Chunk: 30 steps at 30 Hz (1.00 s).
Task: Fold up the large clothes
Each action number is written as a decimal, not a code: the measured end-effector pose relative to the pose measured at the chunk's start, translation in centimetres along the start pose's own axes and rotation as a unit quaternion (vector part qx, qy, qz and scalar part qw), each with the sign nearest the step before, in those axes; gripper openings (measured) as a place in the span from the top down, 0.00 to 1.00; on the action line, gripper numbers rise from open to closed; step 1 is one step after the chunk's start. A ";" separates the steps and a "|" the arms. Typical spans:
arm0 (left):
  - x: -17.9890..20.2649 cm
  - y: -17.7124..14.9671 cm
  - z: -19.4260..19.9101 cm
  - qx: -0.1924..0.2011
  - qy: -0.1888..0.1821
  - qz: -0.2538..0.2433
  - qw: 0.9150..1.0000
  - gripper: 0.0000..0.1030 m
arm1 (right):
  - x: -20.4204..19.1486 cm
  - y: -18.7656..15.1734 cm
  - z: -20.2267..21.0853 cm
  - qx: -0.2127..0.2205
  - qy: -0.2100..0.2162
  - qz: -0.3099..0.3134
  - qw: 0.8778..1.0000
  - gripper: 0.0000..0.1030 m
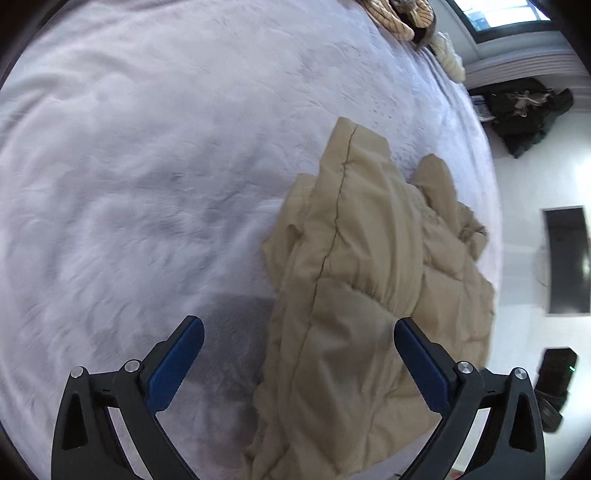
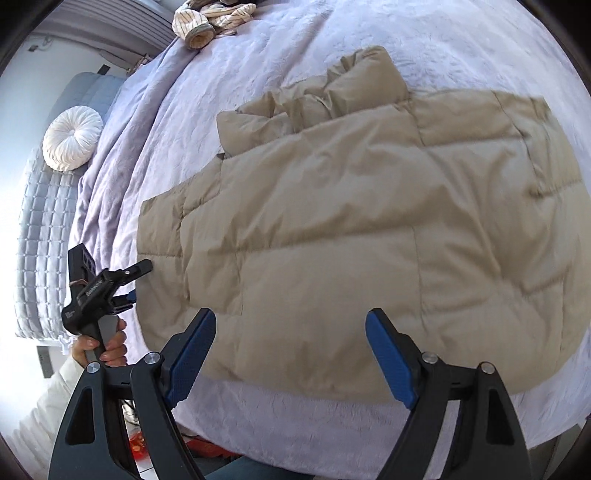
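A beige puffer jacket (image 2: 369,221) lies spread on a lavender bedspread (image 2: 295,55), with one sleeve bunched at its far side. My right gripper (image 2: 291,314) hangs open above the jacket's near hem, nothing between its blue pads. In the same view a hand holds my left gripper (image 2: 140,280) at the jacket's left edge. In the left wrist view the jacket (image 1: 369,277) looks rumpled and runs away from me. The left gripper (image 1: 299,326) stands wide open over the jacket's edge, its left finger over bare bedspread (image 1: 147,166). It grips nothing.
Striped clothes (image 2: 210,18) lie at the bed's far end. A round white cushion (image 2: 72,138) rests on a grey quilted seat (image 2: 44,229) beside the bed. Dark clothing (image 1: 524,110) and a black object (image 1: 557,384) sit on the white floor past the bed's edge.
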<state>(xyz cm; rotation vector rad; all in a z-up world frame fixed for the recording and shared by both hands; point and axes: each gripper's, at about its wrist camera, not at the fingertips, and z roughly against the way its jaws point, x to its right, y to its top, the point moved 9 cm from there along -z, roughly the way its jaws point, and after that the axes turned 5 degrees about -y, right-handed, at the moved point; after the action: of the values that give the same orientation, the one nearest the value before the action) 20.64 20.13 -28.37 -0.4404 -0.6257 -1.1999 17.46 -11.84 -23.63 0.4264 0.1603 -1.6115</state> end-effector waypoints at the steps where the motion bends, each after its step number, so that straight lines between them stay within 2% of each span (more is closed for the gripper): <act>1: 0.1 0.1 -0.6 -0.012 -0.014 -0.004 1.000 0.00 | 0.0 0.4 -0.2 0.003 -0.005 0.001 1.000 0.17; 2: 0.1 0.0 -1.2 -0.023 -0.021 -0.007 0.999 0.00 | 0.0 0.8 -0.4 0.007 -0.008 0.001 1.000 0.18; 4: 0.3 -0.3 -2.4 -0.048 -0.034 -0.012 0.998 0.00 | 0.0 1.7 -0.7 0.016 -0.014 0.000 1.000 0.28; 6: 0.5 -0.6 -3.6 -0.071 -0.042 -0.021 0.996 0.00 | 0.0 2.4 -1.1 0.023 -0.025 0.000 0.999 0.59; 8: 0.7 -0.7 -4.4 -0.085 -0.046 -0.028 0.995 0.00 | 0.0 3.0 -1.6 0.029 -0.038 0.002 0.999 0.76; 9: 0.9 -0.7 -4.9 -0.093 -0.049 -0.030 0.994 0.00 | 0.0 3.5 -1.9 0.032 -0.043 0.003 0.999 0.79; 15: 1.7 -0.9 -7.1 -0.125 -0.054 -0.032 0.990 0.00 | 0.2 5.3 -4.0 0.048 -0.053 0.003 0.997 0.82; 16: 2.0 -1.0 -7.3 -0.130 -0.056 -0.035 0.989 0.08 | 0.3 5.7 -4.6 0.050 -0.056 0.006 0.997 0.82; 17: 2.5 -1.2 -7.4 -0.136 -0.065 -0.036 0.988 0.30 | 0.3 6.0 -5.1 0.052 -0.059 0.007 0.997 0.83; 19: 3.9 -1.6 -7.4 -0.148 -0.110 -0.020 0.983 0.55 | 0.6 6.3 -6.2 0.049 -0.064 0.005 0.997 0.83; 20: 4.7 -1.7 -7.2 -0.146 -0.118 -0.025 0.982 0.63 | 0.8 6.3 -6.7 0.047 -0.064 0.002 0.997 0.83; 25: 10.2 -2.9 -5.2 -0.147 -0.156 -0.073 0.974 0.64 | 1.8 6.9 -8.5 0.034 -0.066 -0.019 0.997 0.83; 30: 17.9 -4.6 -4.3 -0.150 -0.207 -0.114 0.960 0.64 | 2.8 7.1 -10.0 0.017 -0.059 -0.038 0.997 0.86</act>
<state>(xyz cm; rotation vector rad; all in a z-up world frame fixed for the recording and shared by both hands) 21.24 3.17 -19.86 -0.9114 -0.8739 -1.4433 26.10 -11.58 -32.74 0.3526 0.0608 -1.7117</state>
